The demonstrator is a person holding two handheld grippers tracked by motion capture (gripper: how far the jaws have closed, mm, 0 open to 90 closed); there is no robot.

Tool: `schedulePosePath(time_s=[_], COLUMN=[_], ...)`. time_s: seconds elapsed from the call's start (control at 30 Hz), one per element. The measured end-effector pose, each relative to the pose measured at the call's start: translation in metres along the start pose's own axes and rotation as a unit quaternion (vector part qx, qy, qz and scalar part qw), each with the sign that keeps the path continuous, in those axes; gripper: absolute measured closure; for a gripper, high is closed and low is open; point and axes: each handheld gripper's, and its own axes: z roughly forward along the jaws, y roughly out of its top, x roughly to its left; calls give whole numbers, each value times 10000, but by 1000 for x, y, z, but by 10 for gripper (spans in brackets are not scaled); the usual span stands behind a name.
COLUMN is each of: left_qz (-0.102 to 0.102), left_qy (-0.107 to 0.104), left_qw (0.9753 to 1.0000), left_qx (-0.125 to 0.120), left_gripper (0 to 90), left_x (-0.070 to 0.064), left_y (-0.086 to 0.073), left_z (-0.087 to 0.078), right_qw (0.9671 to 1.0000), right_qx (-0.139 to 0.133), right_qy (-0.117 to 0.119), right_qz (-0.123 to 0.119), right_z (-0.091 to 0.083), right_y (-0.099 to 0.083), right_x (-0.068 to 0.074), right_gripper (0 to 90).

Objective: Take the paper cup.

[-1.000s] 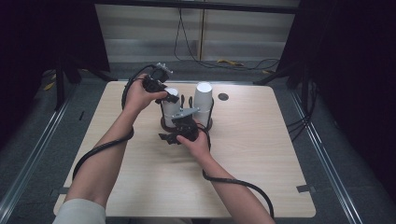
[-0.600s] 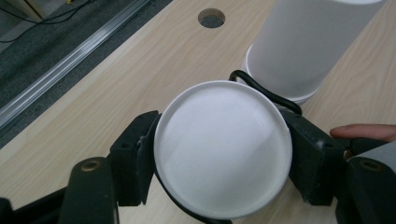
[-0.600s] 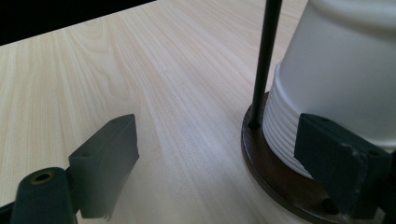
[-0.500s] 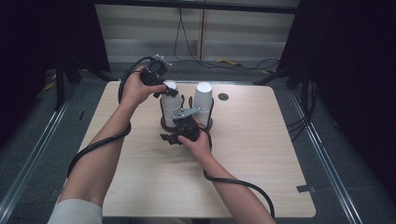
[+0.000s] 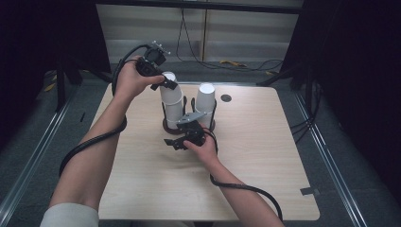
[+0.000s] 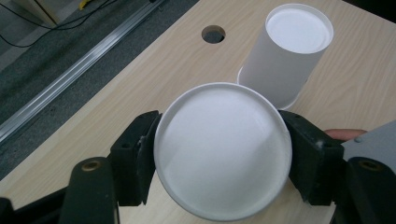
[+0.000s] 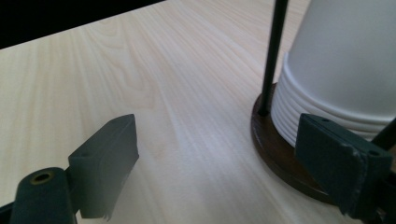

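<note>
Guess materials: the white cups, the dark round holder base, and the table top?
White cup in the left tongs: likely paper, matte white with a rolled rim; foam not ruled out. Stacked cups: same look, thin nested rims. Holder base: dark brown, slight sheen, probably wood or plastic; thin black rods look like metal. Table top: pale wood grain, maybe laminate.

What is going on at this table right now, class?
A person works with a hand-held gripper in each hand. The left hand-held gripper is shut on the top paper cup, raised above the stack of cups in a dark holder. The right hand-held gripper rests open beside the holder's base. Another stack stands alongside.
</note>
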Motion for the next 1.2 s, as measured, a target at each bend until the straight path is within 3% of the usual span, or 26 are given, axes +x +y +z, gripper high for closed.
schedulePosePath(time_s=[0.17, 0.57, 0.83, 1.03, 1.2], left_qz=[19, 73, 111, 212, 264], left_qy=[-44, -189, -261, -375, -421], left_qw=[10000, 9998, 9996, 9991, 9987], left_qx=[18, 34, 79, 61, 57], left_gripper=[332, 333, 333, 333, 334], left_x=[-6, -26, -41, -53, -62], left_y=[-5, -24, -31, -33, -35], left_z=[-11, -21, -14, -7, -3], right_qw=[9999, 9993, 9989, 9986, 9991], right_qx=[-46, 55, 83, 174, 124], right_qy=[103, 246, 318, 232, 171], right_qz=[-63, -269, -321, -443, -362], right_z=[-10, -45, -71, -91, -108], right_y=[-2, -12, -23, -32, -40], right_x=[6, 3, -3, -12, -20], right_gripper=[130, 129, 128, 128, 128])
